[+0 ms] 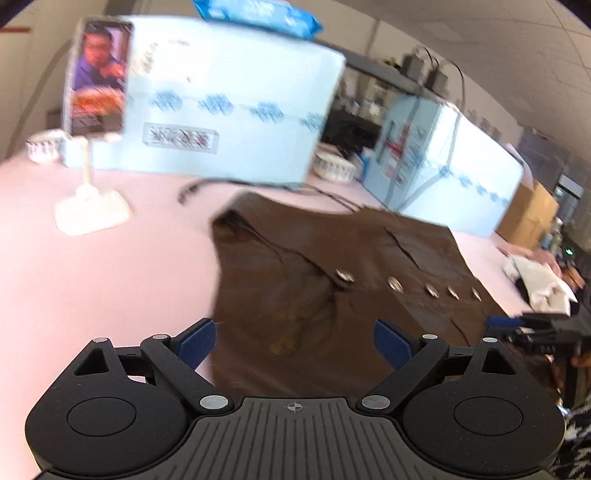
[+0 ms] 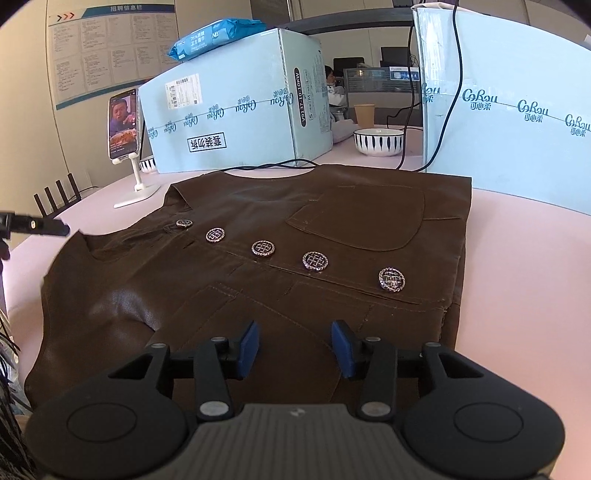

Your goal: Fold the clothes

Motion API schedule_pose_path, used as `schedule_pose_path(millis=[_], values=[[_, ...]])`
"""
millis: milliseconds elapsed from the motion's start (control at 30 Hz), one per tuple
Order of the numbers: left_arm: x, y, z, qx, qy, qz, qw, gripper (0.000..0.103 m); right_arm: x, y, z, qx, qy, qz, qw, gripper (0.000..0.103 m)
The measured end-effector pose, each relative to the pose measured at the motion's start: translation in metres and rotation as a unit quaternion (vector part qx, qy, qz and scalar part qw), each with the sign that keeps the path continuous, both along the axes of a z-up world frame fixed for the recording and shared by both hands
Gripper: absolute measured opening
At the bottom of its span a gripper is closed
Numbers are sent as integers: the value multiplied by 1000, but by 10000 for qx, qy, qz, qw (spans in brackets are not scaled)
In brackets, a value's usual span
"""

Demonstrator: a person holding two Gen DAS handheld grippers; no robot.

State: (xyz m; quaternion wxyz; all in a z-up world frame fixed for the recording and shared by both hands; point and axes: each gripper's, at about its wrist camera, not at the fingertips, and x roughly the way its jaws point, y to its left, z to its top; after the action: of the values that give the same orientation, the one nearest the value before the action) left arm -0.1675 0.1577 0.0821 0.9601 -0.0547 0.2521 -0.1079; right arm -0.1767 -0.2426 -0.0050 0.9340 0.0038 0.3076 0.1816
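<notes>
A brown leather-look jacket (image 2: pixel 258 266) with a row of silver buttons (image 2: pixel 315 261) lies folded flat on the pink table (image 2: pixel 517 295). My right gripper (image 2: pixel 294 349) is open and empty just above the jacket's near edge. In the blurred left wrist view the same jacket (image 1: pixel 332 280) lies ahead, and my left gripper (image 1: pixel 294 345) is open and empty over its collar end. The right gripper (image 1: pixel 524 325) shows at the far right there. The left gripper's fingertip (image 2: pixel 40 226) shows at the left edge of the right wrist view.
Two large light-blue cartons (image 2: pixel 236 114) (image 2: pixel 517 118) stand behind the jacket, with a blue wipes pack (image 2: pixel 218 35) on one. A phone on a white stand (image 2: pixel 123 127), a striped bowl (image 2: pixel 377 142), a paper cup (image 2: pixel 364 113) and black cables (image 2: pixel 273 166) are nearby. White clothes (image 1: pixel 539 280) lie at the right.
</notes>
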Motion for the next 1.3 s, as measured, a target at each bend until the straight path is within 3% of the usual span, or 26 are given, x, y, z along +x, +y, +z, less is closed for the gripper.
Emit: schedule_pose_path(millis=[67, 133, 233, 333, 400, 467, 567, 633, 733, 767, 800, 867, 967, 1033, 1167, 1233, 1300], values=[[-5, 3, 6, 130, -24, -127, 9998, 95, -1, 1, 0, -13, -18, 33, 10000, 54], [-7, -3, 1, 141, 321, -802, 9962, 95, -1, 3, -1, -25, -31, 63, 10000, 57], [1, -30, -24, 810, 950, -1064, 9865, 96, -2, 4, -1, -40, -54, 93, 9999, 60], [15, -43, -51, 1513, 1194, -637, 9792, 102, -2, 4, 0, 12, -66, -10, 10000, 61], [23, -25, -56, 967, 1208, -313, 9875, 102, -9, 4, 3, -203, -269, -670, 9972, 61], [21, -19, -54, 1066, 1143, -8, 9877, 102, -26, -8, 13, -182, -646, -1137, 9912, 66], [17, -11, -49, 1332, 1070, 389, 9845, 102, -56, -42, 30, 561, -663, -1469, 9853, 97], [14, 2, -43, 1117, 1089, 481, 9866, 101, -71, -62, 35, 1126, -299, -1402, 9832, 97], [10, 28, -35, 187, 1273, 263, 9913, 101, -88, -85, 33, 2223, 542, -1050, 9678, 97], [9, 35, -35, -181, 1432, -22, 9895, 102, -92, -90, 31, 2480, 748, -1020, 9605, 97], [7, 37, -38, -424, 1595, -346, 9857, 102, -101, -96, 30, 2799, 1035, -1040, 9488, 97], [0, 40, -43, -784, 1818, -807, 9769, 102, -119, -101, 33, 3082, 1247, -1092, 9368, 97], [1, 43, -47, -924, 1797, -748, 9765, 102, -136, -102, 35, 3431, 1450, -1114, 9213, 97], [10, 44, -49, -1062, 1830, -655, 9752, 102, -130, -94, 25, 3632, 2006, -1218, 9017, 95], [25, 30, -50, -790, 1812, -742, 9775, 103, -121, -68, 10, 3137, 2491, -1329, 9066, 93], [28, 19, -51, -579, 1733, -791, 9800, 103, -121, -64, 9, 3204, 2270, -1487, 9076, 97], [29, 5, -52, -386, 1636, -891, 9817, 102, -124, -63, 15, 3271, 1782, -1555, 9149, 90]])
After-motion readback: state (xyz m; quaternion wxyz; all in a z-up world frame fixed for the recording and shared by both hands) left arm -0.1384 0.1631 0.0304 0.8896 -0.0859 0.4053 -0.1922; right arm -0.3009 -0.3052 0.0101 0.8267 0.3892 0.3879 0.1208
